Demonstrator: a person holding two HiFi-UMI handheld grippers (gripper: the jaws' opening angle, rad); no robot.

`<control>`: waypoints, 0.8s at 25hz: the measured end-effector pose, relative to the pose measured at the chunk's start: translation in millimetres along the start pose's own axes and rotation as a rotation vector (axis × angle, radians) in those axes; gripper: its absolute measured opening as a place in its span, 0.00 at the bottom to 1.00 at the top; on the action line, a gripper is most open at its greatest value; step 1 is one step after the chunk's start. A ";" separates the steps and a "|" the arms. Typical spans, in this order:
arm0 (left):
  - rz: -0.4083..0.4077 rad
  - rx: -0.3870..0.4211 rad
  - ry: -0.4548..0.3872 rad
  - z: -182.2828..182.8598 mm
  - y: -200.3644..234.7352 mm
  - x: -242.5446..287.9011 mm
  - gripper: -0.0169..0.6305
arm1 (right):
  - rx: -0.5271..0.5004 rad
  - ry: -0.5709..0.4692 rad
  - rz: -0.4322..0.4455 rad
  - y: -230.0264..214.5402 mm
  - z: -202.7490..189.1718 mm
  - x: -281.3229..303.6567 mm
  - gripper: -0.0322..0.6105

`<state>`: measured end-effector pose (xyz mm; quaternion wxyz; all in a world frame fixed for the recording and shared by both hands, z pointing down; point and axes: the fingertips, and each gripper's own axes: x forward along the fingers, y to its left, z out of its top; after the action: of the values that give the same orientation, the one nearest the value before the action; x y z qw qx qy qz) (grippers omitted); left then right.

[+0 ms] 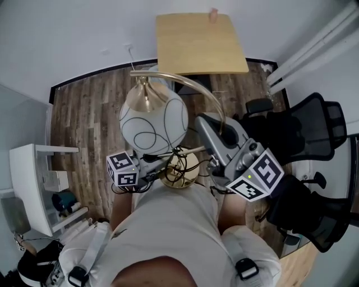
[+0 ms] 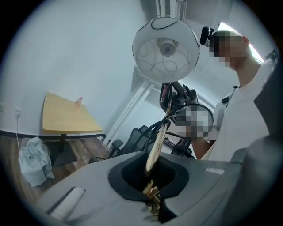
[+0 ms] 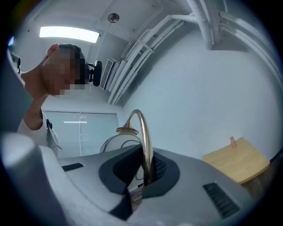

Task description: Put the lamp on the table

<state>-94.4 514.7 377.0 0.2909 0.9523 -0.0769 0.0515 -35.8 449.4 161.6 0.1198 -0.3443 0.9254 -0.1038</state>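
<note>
The lamp has a white globe shade with black swirls, a curved brass arm and a round brass base. I hold it off the floor in front of my chest. My left gripper is shut on the lamp's brass lower stem, near the base, with the shade seen from below above it. My right gripper is shut on the brass arm. The wooden table stands ahead by the wall, apart from the lamp.
A small pink object stands on the table's far edge. Black office chairs crowd the right side. A white shelf unit is at the left. A crumpled white bag lies on the wooden floor beside the table.
</note>
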 end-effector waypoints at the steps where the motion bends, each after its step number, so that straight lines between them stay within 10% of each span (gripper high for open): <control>1: -0.004 0.000 0.003 3.3 6.4 -0.8 0.03 | 0.001 -0.001 -0.005 -4.4 -0.4 5.5 0.05; 20: -0.059 0.009 0.056 56.2 96.0 0.5 0.03 | -0.014 -0.012 -0.077 -75.4 3.5 79.5 0.05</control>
<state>-107.9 404.4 383.1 0.2901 0.9536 -0.0402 0.0700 -47.0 340.5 167.1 0.1188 -0.3810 0.9115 -0.1000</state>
